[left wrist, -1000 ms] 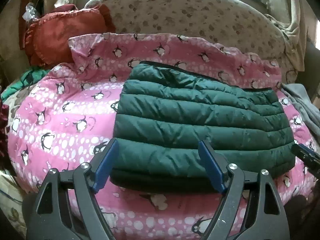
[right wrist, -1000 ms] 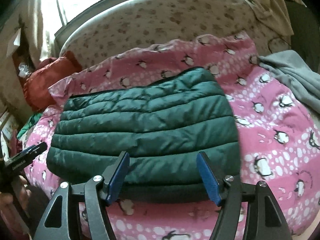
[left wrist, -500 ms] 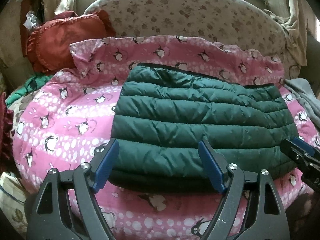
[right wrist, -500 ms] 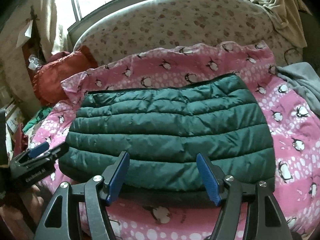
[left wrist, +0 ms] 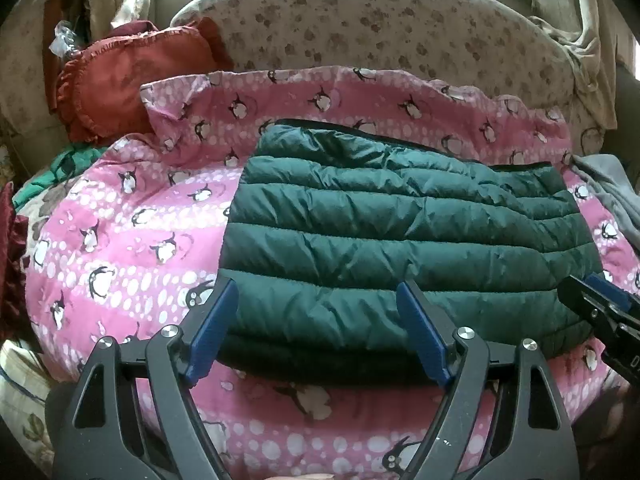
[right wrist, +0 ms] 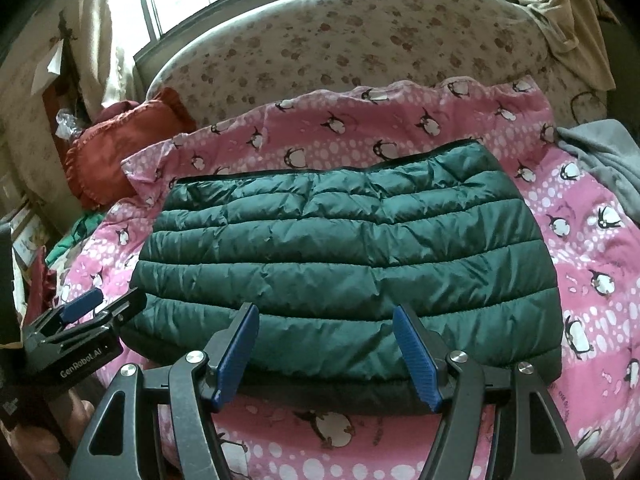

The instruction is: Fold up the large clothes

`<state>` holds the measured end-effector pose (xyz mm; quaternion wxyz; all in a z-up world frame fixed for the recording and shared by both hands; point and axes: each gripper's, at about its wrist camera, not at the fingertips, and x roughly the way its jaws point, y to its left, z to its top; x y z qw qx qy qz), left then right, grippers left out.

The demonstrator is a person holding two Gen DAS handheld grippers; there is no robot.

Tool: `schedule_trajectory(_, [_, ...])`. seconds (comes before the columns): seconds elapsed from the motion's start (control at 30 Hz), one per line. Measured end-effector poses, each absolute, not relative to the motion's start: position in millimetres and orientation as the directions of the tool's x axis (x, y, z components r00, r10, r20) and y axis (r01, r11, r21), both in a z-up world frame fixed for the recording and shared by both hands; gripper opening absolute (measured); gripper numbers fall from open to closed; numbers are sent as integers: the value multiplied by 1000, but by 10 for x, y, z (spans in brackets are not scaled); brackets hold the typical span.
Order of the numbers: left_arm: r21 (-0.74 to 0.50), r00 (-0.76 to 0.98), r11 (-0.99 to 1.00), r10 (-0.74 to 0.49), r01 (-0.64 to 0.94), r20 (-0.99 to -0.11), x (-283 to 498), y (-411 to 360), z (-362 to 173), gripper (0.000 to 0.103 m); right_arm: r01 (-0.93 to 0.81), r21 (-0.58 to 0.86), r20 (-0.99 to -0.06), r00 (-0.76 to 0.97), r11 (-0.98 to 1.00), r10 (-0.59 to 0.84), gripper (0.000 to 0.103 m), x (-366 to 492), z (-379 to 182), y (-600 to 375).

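Note:
A dark green quilted puffer jacket (left wrist: 392, 236) lies folded into a flat rectangle on a pink penguin-print blanket (left wrist: 120, 232); it also shows in the right wrist view (right wrist: 344, 256). My left gripper (left wrist: 316, 332) is open and empty, held just short of the jacket's near left edge. My right gripper (right wrist: 324, 352) is open and empty, just short of the near edge at its middle. The right gripper shows at the right edge of the left wrist view (left wrist: 600, 312). The left gripper shows at the left of the right wrist view (right wrist: 80, 320).
A red ruffled cushion (left wrist: 128, 80) leans at the back left. A floral padded backrest (left wrist: 380, 24) curves behind the blanket. A grey cloth (right wrist: 600, 160) lies at the right. Green fabric (left wrist: 60, 168) lies at the left edge.
Both grippers have drawn back from the jacket and risen, so more of the bed and backrest shows. Both stayed open; the jacket has not moved.

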<state>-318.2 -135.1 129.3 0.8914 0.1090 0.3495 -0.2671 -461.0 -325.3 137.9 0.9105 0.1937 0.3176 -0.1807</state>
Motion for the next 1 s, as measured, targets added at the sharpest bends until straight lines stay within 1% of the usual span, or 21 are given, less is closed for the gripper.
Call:
schedule_trajectory(0.37, [-23,595,834,-412,551,-690,-3178,-1367,1265,82,453,231,-656,726,861,-206,67,-4562,1364,-3242])
schedule_trajectory(1.0, [-32,576,825,-421,564,-700,-3174,-1407,1248,82,467,224,-672,710,856,-211,67,-4544,1329,-3297])
